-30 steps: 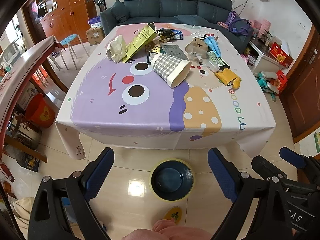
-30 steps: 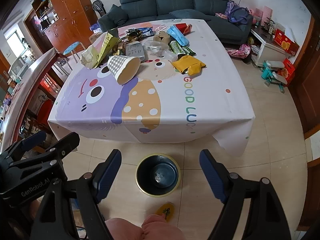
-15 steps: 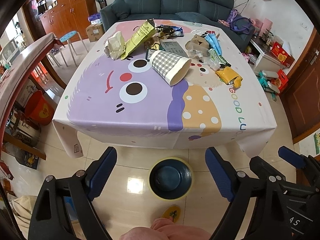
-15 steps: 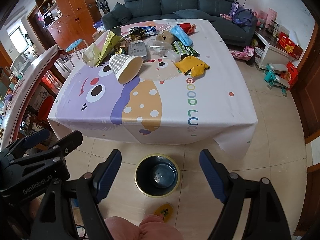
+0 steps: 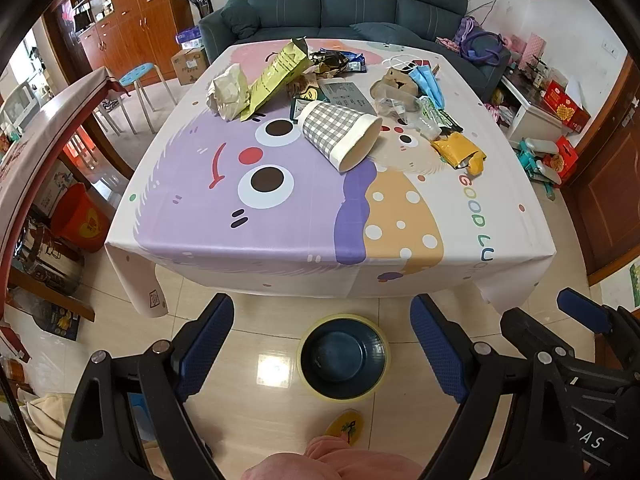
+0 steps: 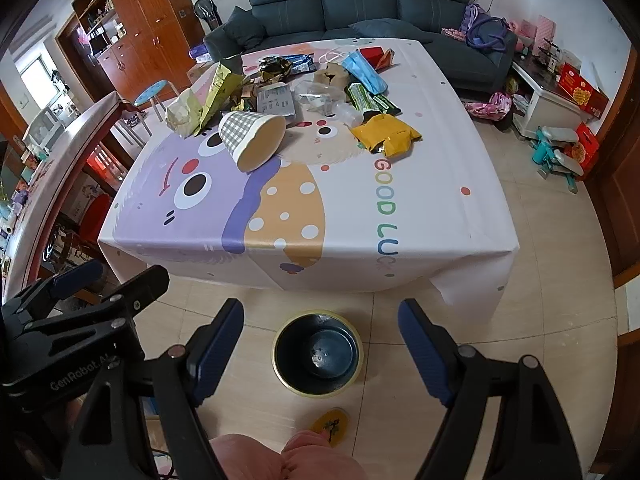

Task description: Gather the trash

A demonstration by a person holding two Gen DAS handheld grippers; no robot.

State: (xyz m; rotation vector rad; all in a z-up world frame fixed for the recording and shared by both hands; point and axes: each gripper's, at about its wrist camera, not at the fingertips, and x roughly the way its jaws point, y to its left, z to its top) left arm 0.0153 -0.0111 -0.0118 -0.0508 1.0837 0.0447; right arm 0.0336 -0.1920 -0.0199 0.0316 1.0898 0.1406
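Trash lies on the far half of a cartoon-print tablecloth [image 5: 280, 216]: a grey checked paper cup [image 5: 340, 134] [image 6: 254, 140] on its side, a crumpled paper bag [image 5: 228, 90], a yellow-green pouch [image 5: 276, 76], a yellow wrapper [image 5: 458, 150] [image 6: 386, 134], a blue face mask [image 5: 428, 80] and several other wrappers. A dark bin with a yellow rim [image 5: 343, 358] [image 6: 318, 354] stands on the floor before the table. My left gripper [image 5: 322, 336] hangs open above the bin, nothing between its fingers. My right gripper [image 6: 320, 334] is open too, also over the bin.
A dark sofa [image 5: 356, 4] stands behind the table, wooden cabinets [image 5: 136, 16] and a blue stool [image 5: 138, 70] at the left, a red bucket [image 5: 80, 218] on the floor left, toys and boxes [image 5: 556, 120] at the right. A person's knee and yellow slipper [image 5: 344, 426] show at the bottom.
The views have shifted slightly and the left jaws have drawn in a little. Both grippers stay open over the bin; the trash has not moved.
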